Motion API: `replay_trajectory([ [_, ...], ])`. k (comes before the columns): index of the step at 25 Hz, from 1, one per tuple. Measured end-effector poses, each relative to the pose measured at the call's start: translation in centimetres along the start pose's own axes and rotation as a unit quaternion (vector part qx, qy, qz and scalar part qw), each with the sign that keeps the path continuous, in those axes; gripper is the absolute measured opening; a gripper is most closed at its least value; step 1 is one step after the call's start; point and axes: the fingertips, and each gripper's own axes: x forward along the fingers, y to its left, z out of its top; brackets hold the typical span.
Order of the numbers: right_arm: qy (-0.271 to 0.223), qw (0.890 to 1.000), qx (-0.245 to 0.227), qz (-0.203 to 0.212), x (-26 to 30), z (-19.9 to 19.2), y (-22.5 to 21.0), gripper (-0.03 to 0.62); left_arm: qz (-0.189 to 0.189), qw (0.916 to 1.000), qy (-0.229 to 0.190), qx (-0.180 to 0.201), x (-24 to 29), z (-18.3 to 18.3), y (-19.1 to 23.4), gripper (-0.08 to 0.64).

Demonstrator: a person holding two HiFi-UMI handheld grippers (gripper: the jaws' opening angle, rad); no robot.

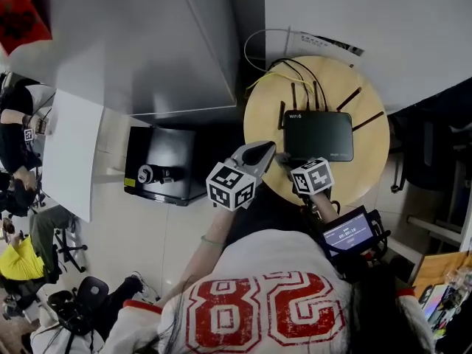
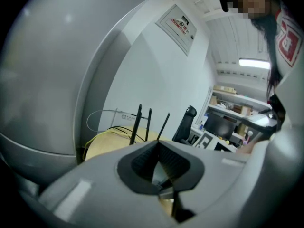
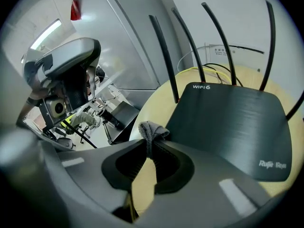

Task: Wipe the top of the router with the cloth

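A black router [image 1: 318, 135] with several upright antennas lies on a round wooden table [image 1: 263, 113]. In the right gripper view its flat top [image 3: 232, 122] fills the right side, just past my jaws. My right gripper [image 3: 151, 141] is shut on a small grey cloth [image 3: 153, 129], bunched at the jaw tips beside the router's near left corner and not touching its top. In the head view this gripper [image 1: 291, 168] hovers at the table's near edge. My left gripper [image 1: 259, 153] hangs beside it to the left, and in its own view the left gripper [image 2: 158, 145] is shut on nothing.
Yellow and black cables [image 1: 284, 68] loop behind the router. A grey wall panel [image 1: 169, 43] stands left of the table, with a black case [image 1: 166, 164] on the floor below it. A white desk [image 1: 74, 153] and seated people lie further left. A black chair [image 2: 186, 122] stands beyond the table.
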Motion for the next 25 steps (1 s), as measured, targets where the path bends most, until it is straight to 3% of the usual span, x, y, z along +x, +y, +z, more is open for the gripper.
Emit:
replay_trajectory([
  [4,-0.008,1.0,0.006,0.004,-0.6,-0.9,-0.1,0.038,-0.006,1.0,0.004,0.006,0.4,-0.1,-1.1,0.002],
  [8,-0.059,0.998,0.015,0.027,-2.1,-0.1,0.4,0.038,-0.004,0.9999,0.005,0.013,0.8,-0.3,-1.9,0.002],
  [14,-0.088,0.995,0.045,0.003,-5.1,-2.3,-0.9,0.038,-0.011,0.9997,-0.011,0.02,0.7,-1.5,-5.7,0.002],
  [18,-0.12,0.989,0.081,-0.005,-6.6,-3.7,-1.7,0.038,-0.02,0.9996,0.007,0.018,0.2,-3.8,-8.0,0.002],
  [25,-0.152,0.981,0.118,-0.024,-7.5,-5.2,-1.0,0.038,-0.033,0.999,0.026,0.016,-0.8,-5.3,-8.1,0.002],
])
